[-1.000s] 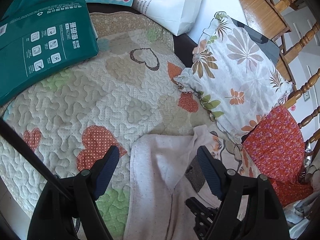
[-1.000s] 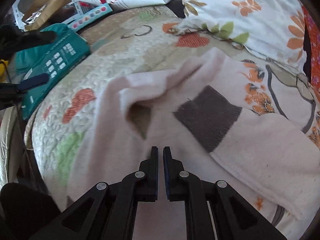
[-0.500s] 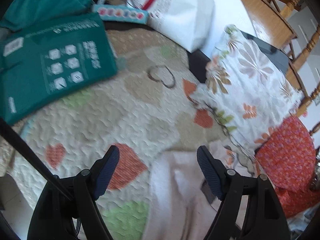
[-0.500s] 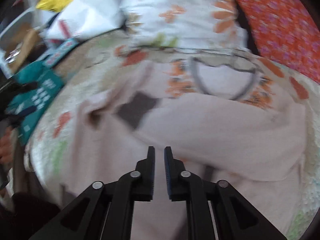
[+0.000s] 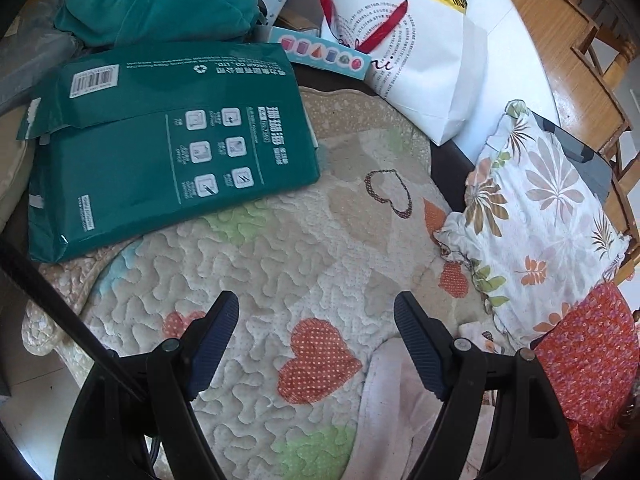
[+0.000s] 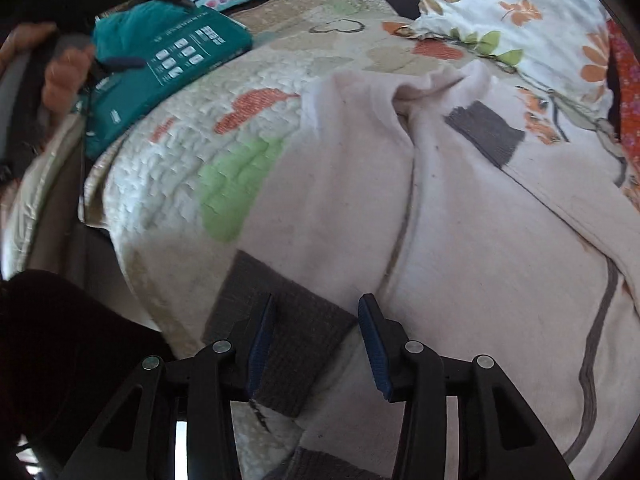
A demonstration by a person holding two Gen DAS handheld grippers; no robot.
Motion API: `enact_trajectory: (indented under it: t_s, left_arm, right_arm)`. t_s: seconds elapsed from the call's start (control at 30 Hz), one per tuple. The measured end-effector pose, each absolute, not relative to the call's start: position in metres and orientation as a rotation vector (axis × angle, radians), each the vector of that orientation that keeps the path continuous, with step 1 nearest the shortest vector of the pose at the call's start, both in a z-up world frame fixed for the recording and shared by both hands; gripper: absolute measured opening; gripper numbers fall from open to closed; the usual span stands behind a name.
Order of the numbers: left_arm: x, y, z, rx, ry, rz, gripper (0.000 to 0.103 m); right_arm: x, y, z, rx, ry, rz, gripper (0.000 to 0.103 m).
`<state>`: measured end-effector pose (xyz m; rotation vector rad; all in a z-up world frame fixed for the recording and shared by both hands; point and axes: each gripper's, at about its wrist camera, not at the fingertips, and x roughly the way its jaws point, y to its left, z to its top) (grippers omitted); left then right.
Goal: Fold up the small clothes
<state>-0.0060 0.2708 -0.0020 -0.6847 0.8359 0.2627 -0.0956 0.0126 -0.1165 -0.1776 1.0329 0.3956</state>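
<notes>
right gripper (image 6: 316,338) hangs low over the pale pink garment (image 6: 460,240), its jaws part way apart and opening, with a dark grey cuff (image 6: 288,340) of that garment lying between the blue pads (image 6: 260,344) but not pinched by them. only the right wrist view shows the garment spread out: it covers the right and lower part of the quilted heart-pattern cover (image 6: 224,136), a seam running down its middle, a second grey band (image 6: 486,134) near the crumpled collar end at the top, and a folded sleeve slanting across its right side. the left wrist view catches just a corner of the same pink garment (image 5: 396,408), low and right, partly behind the right-hand finger of the left gripper (image 5: 316,340), whose jaws stand wide apart over bare quilt (image 5: 256,280) with nothing between them. that view alone shows what lies farther off: a green plastic package (image 5: 172,148) on the quilt's far left edge, a teal cloth bundle (image 5: 156,0) behind it, a white paper bag with red handles (image 5: 420,76), and a strip with coloured shapes (image 5: 324,54) beside it. a leaf-print pillow (image 5: 540,220) sits at the quilt's right, just beside the garment's top end, with an orange flowered cloth (image 5: 592,364) below it. at the far left of the right wrist view, a hand (image 6: 66,74) shows, blurred, near the green package.
</notes>
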Motion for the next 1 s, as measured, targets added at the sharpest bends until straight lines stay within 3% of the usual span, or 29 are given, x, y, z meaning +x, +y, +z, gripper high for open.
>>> enact_trajectory:
  t_s: [0.07, 0.13, 0.17, 0.2, 0.43, 0.67, 0.83, 1.0]
  left_arm:
    - [-0.004, 0.265, -0.002, -0.682, 0.841, 0.246, 0.079]
    - [-0.004, 0.262, -0.001, -0.674, 0.839, 0.243, 0.079]
    - [-0.005, 0.262, -0.001, -0.673, 0.835, 0.249, 0.079]
    - [-0.006, 0.263, -0.001, -0.675, 0.832, 0.254, 0.079]
    - [-0.01, 0.276, -0.004, -0.753, 0.819, 0.274, 0.079]
    - [-0.001, 0.242, -0.005, -0.7, 0.866, 0.183, 0.079]
    - [0.009, 0.206, -0.005, -0.622, 0.9, 0.117, 0.079]
    - [0.018, 0.175, -0.006, -0.581, 0.929, 0.062, 0.079]
  right_arm:
    - [-0.098, 0.021, -0.12, -0.2, 1.03, 0.385, 0.051]
    - [-0.099, 0.028, -0.123, -0.222, 1.022, 0.371, 0.042]
    - [-0.098, 0.029, -0.121, -0.208, 1.017, 0.38, 0.015]
    - [-0.09, 0.029, -0.118, -0.154, 1.034, 0.398, 0.007]
    - [-0.077, 0.027, -0.029, -0.096, 0.872, 0.412, 0.007]
    - [-0.066, -0.06, 0.066, -0.15, 0.754, 0.231, 0.007]
    - [-0.046, -0.166, 0.062, -0.267, 0.835, -0.047, 0.007]
    - [-0.031, -0.262, 0.009, -0.312, 1.026, -0.237, 0.009]
